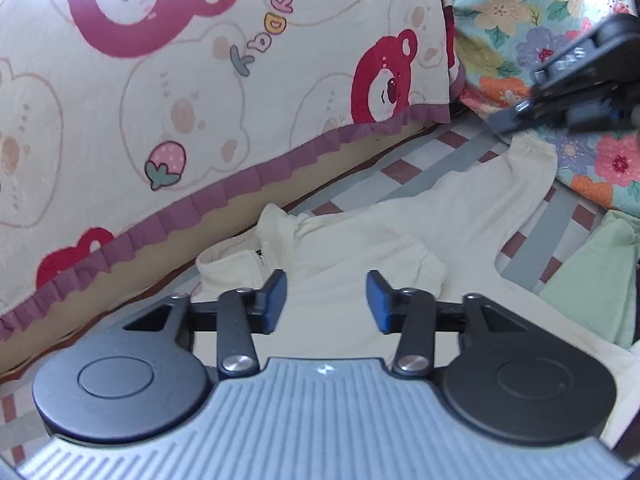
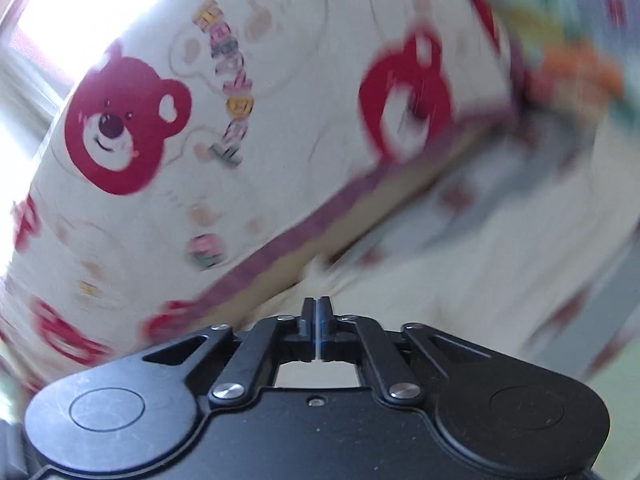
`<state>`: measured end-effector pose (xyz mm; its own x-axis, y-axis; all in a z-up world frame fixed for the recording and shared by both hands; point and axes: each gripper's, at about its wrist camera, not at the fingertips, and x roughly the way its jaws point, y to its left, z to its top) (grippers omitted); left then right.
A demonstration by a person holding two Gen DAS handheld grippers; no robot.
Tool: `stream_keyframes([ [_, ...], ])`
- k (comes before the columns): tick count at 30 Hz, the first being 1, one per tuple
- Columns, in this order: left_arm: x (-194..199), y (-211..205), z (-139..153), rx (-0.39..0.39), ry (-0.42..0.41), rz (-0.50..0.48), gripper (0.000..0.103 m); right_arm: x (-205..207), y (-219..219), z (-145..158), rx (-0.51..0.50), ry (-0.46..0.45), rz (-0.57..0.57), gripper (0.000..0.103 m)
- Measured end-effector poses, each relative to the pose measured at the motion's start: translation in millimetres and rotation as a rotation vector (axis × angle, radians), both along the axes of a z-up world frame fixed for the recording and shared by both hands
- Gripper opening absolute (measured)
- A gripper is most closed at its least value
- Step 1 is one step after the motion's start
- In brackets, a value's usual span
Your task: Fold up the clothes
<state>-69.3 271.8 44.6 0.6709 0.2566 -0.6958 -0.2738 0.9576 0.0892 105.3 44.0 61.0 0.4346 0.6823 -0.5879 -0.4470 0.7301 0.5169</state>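
A cream long-sleeved top (image 1: pixel 384 236) lies spread on a checked sheet (image 1: pixel 404 168), its collar toward the bear-print cover and one sleeve (image 1: pixel 528 168) stretching to the far right. My left gripper (image 1: pixel 326 300) is open and empty, its blue pads just above the top's chest. My right gripper (image 1: pixel 560 92) shows in the left wrist view above the sleeve end, held in the air. In the blurred right wrist view its jaws (image 2: pixel 317 320) are pressed together with nothing seen between them, and the cream top (image 2: pixel 460 280) lies below.
A cream cover with red bears and a purple frill (image 1: pixel 200 80) rises along the left and back. A flowered quilt (image 1: pixel 540 20) lies at the back right. A pale green cloth (image 1: pixel 592 276) lies at the right edge.
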Motion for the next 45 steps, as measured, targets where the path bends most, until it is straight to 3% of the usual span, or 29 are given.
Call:
stream_keyframes([
  [5,28,2,-55,-0.128,-0.04,0.066,0.028,32,-51,-26,-0.074,-0.194,-0.018,0.001],
  [8,55,-22,-84,-0.135,-0.019,0.001,0.028,62,-81,-51,-0.082,-0.194,-0.04,0.011],
  [12,89,-57,-119,-0.109,0.005,-0.117,0.029,101,-116,-103,-0.148,-0.093,-0.047,0.027],
  [16,114,-78,-139,-0.072,-0.003,-0.238,0.034,128,-149,-151,-0.251,-0.059,-0.087,0.031],
  [19,133,-79,-157,-0.096,-0.002,-0.243,0.034,144,-177,-169,-0.311,-0.105,-0.262,0.031],
  [20,139,-79,-162,-0.087,-0.011,-0.244,0.034,148,-185,-174,-0.34,-0.126,-0.33,0.025],
  [22,149,-76,-173,-0.058,-0.032,-0.247,0.034,161,-196,-183,-0.333,-0.131,-0.374,0.022],
  [24,159,-70,-181,-0.084,-0.043,-0.243,0.035,175,-205,-192,-0.314,-0.128,-0.402,0.024],
  [25,162,-65,-184,-0.129,-0.042,-0.255,0.042,181,-210,-196,-0.304,-0.127,-0.416,0.026],
  [26,163,-61,-186,-0.165,-0.052,-0.263,0.045,188,-215,-201,-0.295,-0.126,-0.429,0.038],
  [28,161,-53,-189,-0.195,-0.062,-0.271,0.045,200,-220,-211,-0.238,-0.107,-0.45,0.048],
  [31,156,-39,-188,-0.214,-0.058,-0.284,0.045,216,-217,-234,-0.236,-0.089,-0.411,0.047],
  [33,152,-31,-186,-0.185,-0.054,-0.274,0.045,222,-216,-245,-0.254,-0.098,-0.417,0.048],
  [38,139,-6,-180,-0.21,-0.046,-0.206,0.051,243,-213,-260,-0.246,-0.07,-0.462,0.058],
  [39,134,-1,-179,-0.228,-0.046,-0.187,0.051,248,-208,-260,-0.267,-0.071,-0.461,0.056],
  [40,128,3,-176,-0.235,-0.047,-0.169,0.051,251,-202,-258,-0.274,-0.065,-0.449,0.028],
  [41,122,6,-174,-0.228,-0.041,-0.155,0.051,254,-197,-254,-0.275,-0.055,-0.432,0.009],
  [45,97,21,-156,-0.145,-0.04,-0.084,0.051,238,-159,-218,-0.16,-0.075,-0.37,0.009],
])
